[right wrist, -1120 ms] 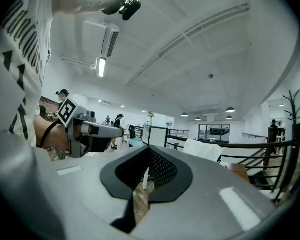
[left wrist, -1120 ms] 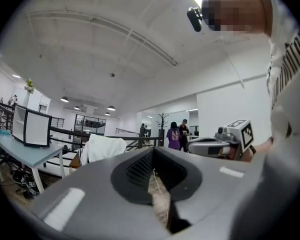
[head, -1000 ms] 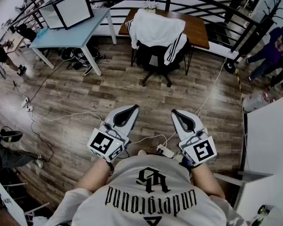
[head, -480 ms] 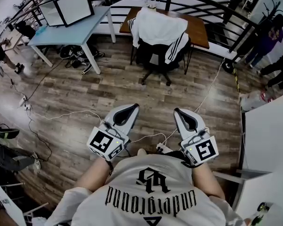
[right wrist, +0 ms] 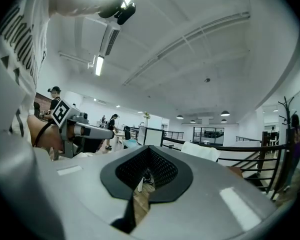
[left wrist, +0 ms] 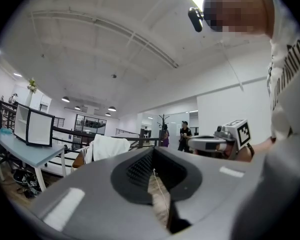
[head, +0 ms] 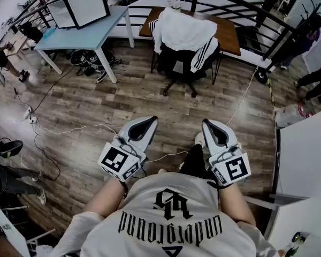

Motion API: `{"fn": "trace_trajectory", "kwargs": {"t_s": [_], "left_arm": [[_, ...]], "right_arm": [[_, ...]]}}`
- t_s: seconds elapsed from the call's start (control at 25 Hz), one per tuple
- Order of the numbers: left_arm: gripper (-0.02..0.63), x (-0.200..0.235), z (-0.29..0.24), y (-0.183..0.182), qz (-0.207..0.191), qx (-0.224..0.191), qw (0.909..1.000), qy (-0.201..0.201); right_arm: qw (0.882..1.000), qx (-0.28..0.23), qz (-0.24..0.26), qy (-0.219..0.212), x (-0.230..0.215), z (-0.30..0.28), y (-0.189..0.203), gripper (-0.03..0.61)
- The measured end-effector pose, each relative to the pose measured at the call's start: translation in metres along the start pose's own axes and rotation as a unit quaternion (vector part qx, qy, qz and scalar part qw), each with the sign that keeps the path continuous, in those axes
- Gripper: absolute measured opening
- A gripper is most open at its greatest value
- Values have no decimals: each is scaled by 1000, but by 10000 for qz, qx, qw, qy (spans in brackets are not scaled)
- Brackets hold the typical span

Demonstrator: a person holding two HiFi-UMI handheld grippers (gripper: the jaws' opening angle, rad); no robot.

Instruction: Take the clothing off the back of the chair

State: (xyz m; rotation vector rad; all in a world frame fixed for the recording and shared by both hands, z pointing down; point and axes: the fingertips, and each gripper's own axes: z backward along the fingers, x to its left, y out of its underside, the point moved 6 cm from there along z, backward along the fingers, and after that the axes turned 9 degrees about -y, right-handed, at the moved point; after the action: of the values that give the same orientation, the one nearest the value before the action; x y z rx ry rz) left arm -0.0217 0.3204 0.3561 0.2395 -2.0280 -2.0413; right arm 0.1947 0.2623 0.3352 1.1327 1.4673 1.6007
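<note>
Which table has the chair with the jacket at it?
The brown wooden table; the chair with the white jacket stands at it, right of the pale blue table.

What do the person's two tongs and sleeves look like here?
The left tongs and right tongs are matching pale grey tapered shells with black ribbed lining inside. Each carries a white cube with black square markers at the wrist end: left cube, right cube. The person wears a white short-sleeved T-shirt with black lettering.

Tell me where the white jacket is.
In the head view the white jacket hangs over the back of the black chair at top centre, in front of the brown desk, right of the blue table.
</note>
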Motion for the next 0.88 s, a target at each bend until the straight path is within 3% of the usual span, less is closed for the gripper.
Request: {"fn": "trace_trajectory", "kwargs": {"t_s": [0.48, 0.88], "left_arm": [[49, 38, -56, 3, -108, 128, 9995, -260], [49, 76, -158, 8, -145, 287, 9987, -394]], "right_arm": [[9995, -115, -159, -260, -59, -51, 22, 0], [9987, -111, -300, -408, -162, -103, 43, 0]]}}
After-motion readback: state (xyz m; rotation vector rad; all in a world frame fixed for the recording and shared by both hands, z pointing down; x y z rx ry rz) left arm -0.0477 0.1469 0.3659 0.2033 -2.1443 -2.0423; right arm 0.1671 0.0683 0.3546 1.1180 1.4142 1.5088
